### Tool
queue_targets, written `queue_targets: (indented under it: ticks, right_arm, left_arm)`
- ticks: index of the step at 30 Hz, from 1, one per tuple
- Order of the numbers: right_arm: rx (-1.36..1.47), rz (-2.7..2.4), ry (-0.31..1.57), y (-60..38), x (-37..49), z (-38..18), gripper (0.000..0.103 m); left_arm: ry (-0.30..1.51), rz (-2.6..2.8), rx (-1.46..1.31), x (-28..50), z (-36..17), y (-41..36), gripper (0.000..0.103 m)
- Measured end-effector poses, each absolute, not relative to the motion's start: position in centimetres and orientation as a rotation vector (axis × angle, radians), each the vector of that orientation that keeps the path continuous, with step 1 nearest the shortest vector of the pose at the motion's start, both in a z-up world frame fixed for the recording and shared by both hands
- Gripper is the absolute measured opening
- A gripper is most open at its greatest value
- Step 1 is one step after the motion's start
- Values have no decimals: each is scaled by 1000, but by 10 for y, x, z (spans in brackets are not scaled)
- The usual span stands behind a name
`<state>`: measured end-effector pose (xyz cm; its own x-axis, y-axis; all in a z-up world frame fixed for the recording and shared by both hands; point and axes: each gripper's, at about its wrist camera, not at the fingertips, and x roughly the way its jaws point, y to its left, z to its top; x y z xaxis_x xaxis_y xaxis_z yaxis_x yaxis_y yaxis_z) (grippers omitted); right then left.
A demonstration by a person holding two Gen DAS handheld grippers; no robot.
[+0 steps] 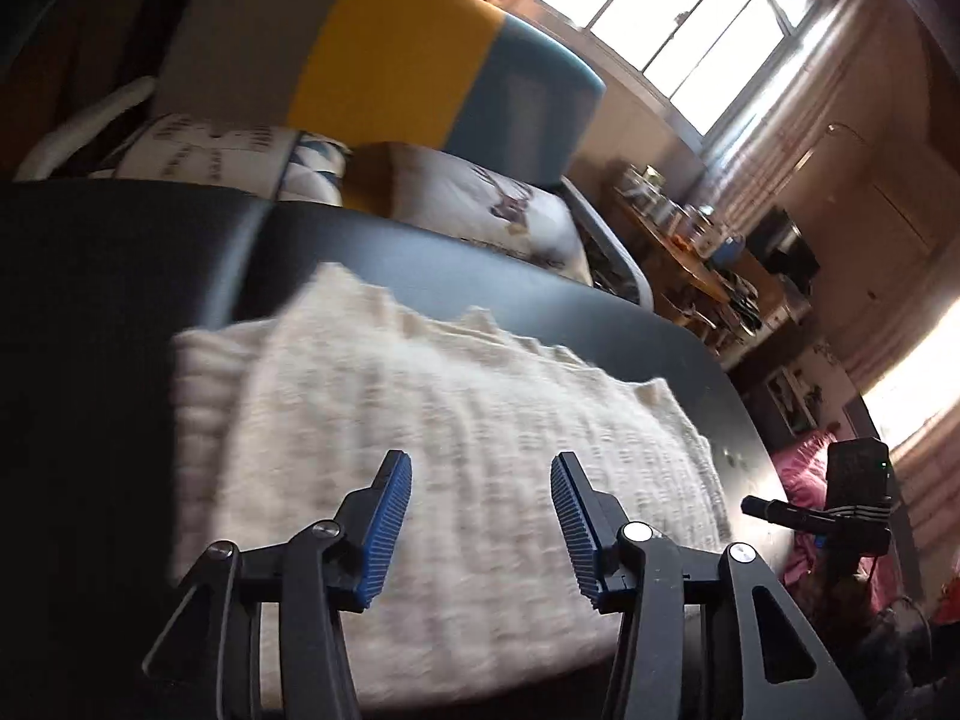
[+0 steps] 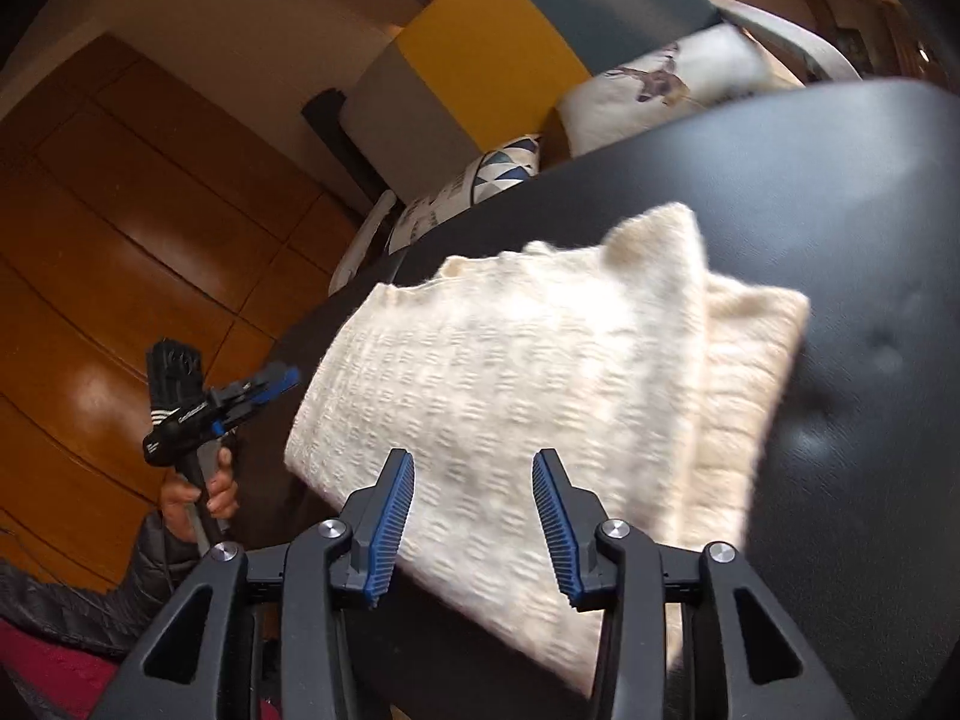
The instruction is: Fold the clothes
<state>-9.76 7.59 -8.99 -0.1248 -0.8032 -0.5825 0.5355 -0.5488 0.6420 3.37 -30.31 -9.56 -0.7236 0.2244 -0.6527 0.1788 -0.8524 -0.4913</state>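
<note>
A cream knitted garment (image 1: 432, 450) lies folded into a thick rectangle on a black padded surface (image 1: 120, 276). My left gripper (image 1: 480, 468) hovers over its near part, open, with nothing between the blue pads. In the right wrist view the same garment (image 2: 540, 372) shows a second layer sticking out at its right side. My right gripper (image 2: 474, 462) is also open and empty above the garment's near edge. The left gripper (image 2: 264, 390) appears there too, off the garment's left side, held by a hand (image 2: 204, 492). The right gripper's body (image 1: 840, 498) shows at the far right.
Behind the black surface (image 2: 840, 210) stands a sofa with a grey, yellow and blue back (image 1: 390, 60) and printed cushions (image 1: 492, 216). A cluttered wooden shelf (image 1: 690, 240) sits under a bright window. Wooden cabinet doors (image 2: 120, 240) fill the left of the right wrist view.
</note>
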Motion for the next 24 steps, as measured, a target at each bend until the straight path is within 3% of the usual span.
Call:
queue_targets:
  ticks: [5, 16, 17, 18, 19, 24]
  right_arm:
    - [1230, -1766, -309, 9, -89, -93, 42]
    - [1340, -1801, -165, -39, -85, -115, 42]
    - [1355, -1816, -142, -40, -87, -119, 42]
    - [1384, -1836, -112, -40, -88, -124, 42]
    - [1411, -1835, -99, -40, -88, -130, 42]
    - [1418, -1830, -127, -30, -90, -145, 36]
  left_arm:
    - [-922, 2697, -1170, 83, -124, -342, 51]
    - [-988, 2423, -1201, 63, -179, -337, 52]
    - [-998, 2401, -1221, 61, -183, -337, 46]
    - [-984, 2406, -1234, 61, -184, -335, 26]
    - [-984, 2385, -1247, 63, -186, -334, 15]
    - [-1156, 2296, -1232, 99, -198, -329, 10]
